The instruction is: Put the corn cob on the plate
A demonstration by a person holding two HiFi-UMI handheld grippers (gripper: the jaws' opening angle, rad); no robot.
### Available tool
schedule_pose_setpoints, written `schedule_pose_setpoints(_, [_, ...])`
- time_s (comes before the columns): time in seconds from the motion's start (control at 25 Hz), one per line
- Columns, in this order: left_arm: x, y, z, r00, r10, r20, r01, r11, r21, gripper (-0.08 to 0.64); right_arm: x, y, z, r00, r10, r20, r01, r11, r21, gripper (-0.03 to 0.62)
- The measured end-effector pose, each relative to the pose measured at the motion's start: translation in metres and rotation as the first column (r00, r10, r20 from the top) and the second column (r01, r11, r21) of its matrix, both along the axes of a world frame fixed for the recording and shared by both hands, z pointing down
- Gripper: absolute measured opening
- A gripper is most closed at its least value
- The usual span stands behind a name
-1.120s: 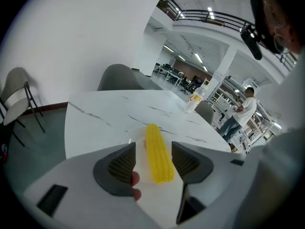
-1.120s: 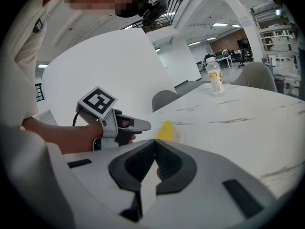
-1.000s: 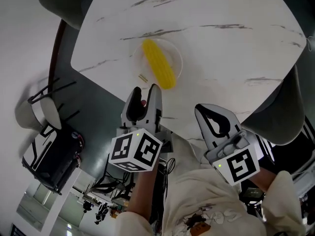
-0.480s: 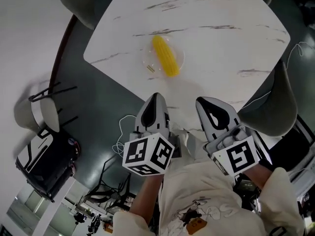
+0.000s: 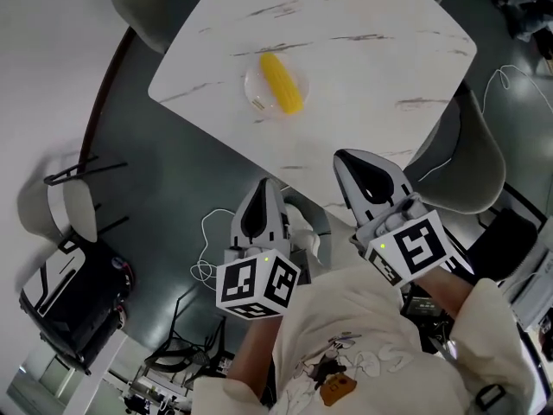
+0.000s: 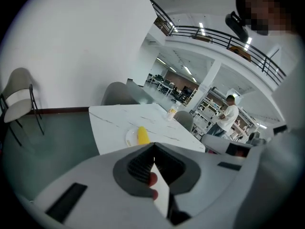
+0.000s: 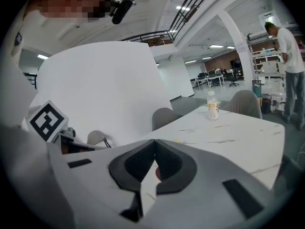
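Observation:
A yellow corn cob (image 5: 282,82) lies on a small clear plate (image 5: 252,85) near the front edge of the white marble table (image 5: 363,50). My left gripper (image 5: 263,183) hangs over the dark floor, well short of the table, shut and empty. My right gripper (image 5: 342,157) hovers near the table's front corner, also shut with nothing in it. The left gripper view shows the corn cob (image 6: 142,135) and plate (image 6: 130,138) far ahead, beyond the closed left gripper (image 6: 153,145). In the right gripper view, the right gripper (image 7: 155,141) points over the table (image 7: 228,128).
Grey chairs stand at the table's far left (image 5: 147,7) and right (image 5: 467,162). A white chair (image 5: 67,207) and a black case (image 5: 73,292) sit on the floor at left. A bottle (image 7: 212,106) stands at the table's far end. A person (image 6: 230,118) stands far behind.
Both grippers have drawn back from the table and risen. The left jaws, open one second ago, have shut empty. The corn stays on the plate.

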State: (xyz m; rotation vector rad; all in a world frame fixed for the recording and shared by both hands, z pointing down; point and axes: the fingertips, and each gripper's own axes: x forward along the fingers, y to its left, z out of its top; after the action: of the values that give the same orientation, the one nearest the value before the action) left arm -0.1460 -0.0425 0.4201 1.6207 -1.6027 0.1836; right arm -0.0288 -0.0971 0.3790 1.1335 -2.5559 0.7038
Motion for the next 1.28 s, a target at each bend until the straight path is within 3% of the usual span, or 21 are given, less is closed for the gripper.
schedule_pose_setpoints(0.56, [0.005,0.072,-0.101,0.998,0.054,0.026,-0.058,0.985,0.162,0.011,0.01,0.057,-0.083,0.998,0.06,-0.002,-0.06,0.996,0.062,0.005])
schedule_pose_setpoints(0.96, [0.008,0.107,-0.17,0.993,0.1,0.063,-0.114,0.947,0.3,0.011,0.003,0.12,-0.142,0.999,0.041,-0.003,-0.04,0.991,0.131,0.005])
schedule_pose_setpoints(1.28, [0.025,0.115,-0.197,0.984,0.171,0.05,-0.178,0.918,0.355,0.011,0.021,0.111,-0.174,0.989,0.123,0.087,-0.129,0.989,0.073,0.005])
